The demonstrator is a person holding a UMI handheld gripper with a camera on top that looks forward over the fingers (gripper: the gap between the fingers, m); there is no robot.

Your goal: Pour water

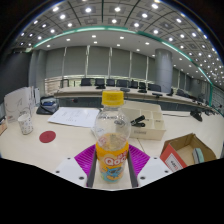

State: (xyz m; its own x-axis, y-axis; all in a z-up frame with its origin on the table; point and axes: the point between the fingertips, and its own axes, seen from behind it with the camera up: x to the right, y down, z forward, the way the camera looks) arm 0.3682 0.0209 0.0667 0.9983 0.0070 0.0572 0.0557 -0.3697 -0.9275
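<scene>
A clear plastic bottle [111,135] with a yellow cap [113,97] and an orange and blue label stands upright between my gripper's fingers. The gripper [112,165] is shut on the bottle, with both magenta pads [84,160] pressed against the label's sides. The bottle's lower end is hidden below the fingers. A clear glass cup [26,123] stands on the white table [60,140] to the left, beyond the fingers. A red round lid or coaster [47,136] lies next to it on the table.
An open cardboard box [190,152] sits to the right of the fingers. Papers [75,116] and a pale box [150,124] lie further back on the table. A clear stand [20,102] is at the left. Desks and chairs fill the room behind.
</scene>
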